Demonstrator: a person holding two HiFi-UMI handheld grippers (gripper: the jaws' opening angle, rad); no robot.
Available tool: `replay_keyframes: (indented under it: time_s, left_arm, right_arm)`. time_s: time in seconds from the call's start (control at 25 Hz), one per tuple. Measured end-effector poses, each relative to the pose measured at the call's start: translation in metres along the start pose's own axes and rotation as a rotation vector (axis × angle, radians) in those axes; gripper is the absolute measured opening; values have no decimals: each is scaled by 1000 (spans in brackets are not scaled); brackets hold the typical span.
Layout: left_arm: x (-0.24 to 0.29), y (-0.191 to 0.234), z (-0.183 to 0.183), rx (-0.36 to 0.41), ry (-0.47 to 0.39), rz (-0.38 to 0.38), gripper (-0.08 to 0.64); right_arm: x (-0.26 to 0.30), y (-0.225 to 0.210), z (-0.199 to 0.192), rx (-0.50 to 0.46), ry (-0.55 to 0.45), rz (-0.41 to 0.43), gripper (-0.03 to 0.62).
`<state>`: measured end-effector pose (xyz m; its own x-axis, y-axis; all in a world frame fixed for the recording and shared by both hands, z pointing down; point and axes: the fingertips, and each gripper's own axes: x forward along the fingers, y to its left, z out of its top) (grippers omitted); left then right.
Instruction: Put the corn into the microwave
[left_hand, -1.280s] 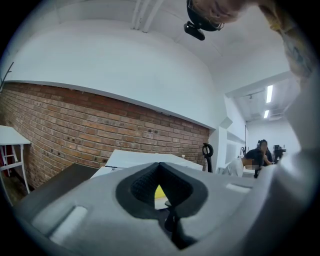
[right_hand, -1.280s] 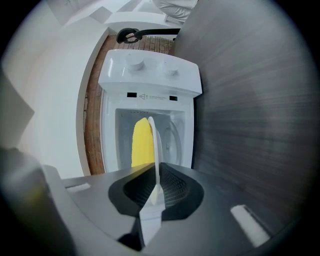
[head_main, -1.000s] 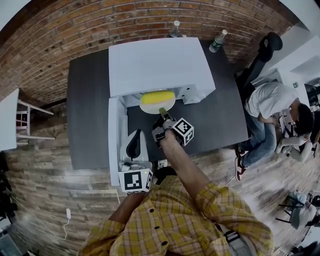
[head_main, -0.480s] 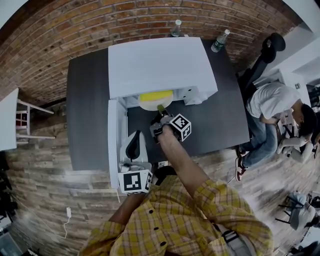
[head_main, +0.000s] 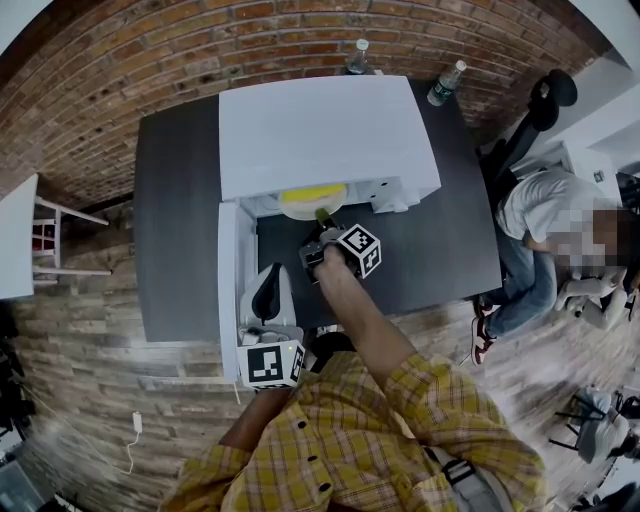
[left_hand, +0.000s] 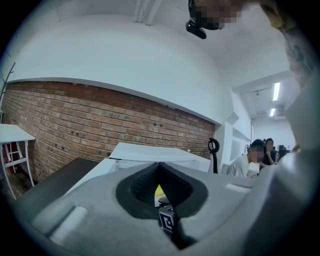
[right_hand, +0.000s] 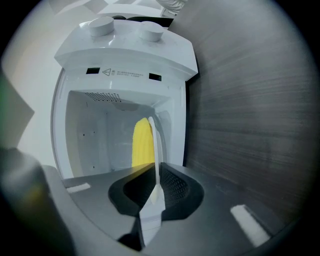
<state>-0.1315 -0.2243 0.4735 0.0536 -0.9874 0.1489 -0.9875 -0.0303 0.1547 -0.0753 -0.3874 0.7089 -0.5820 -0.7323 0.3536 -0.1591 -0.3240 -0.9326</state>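
right gripper view, microwave (right_hand: 125, 47), label (right_hand: 121, 73) illegible, corn (right_hand: 142, 142) on plate (right_hand: 156, 150) in opening

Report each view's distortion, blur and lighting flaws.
Head view: fisheye bows the brick wall and table edges. Left gripper view: the left gripper looms soft-focused across the lower half; ceiling lights glare. Right gripper view: rolled sideways; corn sharp, near plate rim blurred.

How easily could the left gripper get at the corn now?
Probably not easily: the corn lies on a plate at the microwave mouth, and the right gripper, shut on that plate, blocks the opening.
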Motion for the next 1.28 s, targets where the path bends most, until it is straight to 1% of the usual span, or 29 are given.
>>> replay_keyframes:
  time_s: [0.4,0.64,0.88,1.04,1.2,1.28]
  left_arm:
    - [7,6,-6,-23,26,11,-3]
    - [12,6,-7,-67,43,-11,-3]
    - [12,6,-8,-72,46,-21,-3]
    - [11,10,-15,-94,79,-17,-3]
    - [11,15,-14,-100,80,-14,-3]
    - [10,17,-14,-100,81,-13,-3]
  right_arm:
    - [14,-4,1,4,-6,-32,25]
    - [19,-4,3,13,-19,-53,25]
    - [26,-4,4,14,-42,-71,25]
    - [27,-8,3,7,-44,-84,44]
    - [29,-6,4,26,-69,-95,41]
    - [29,-5,2,33,-71,-96,59]
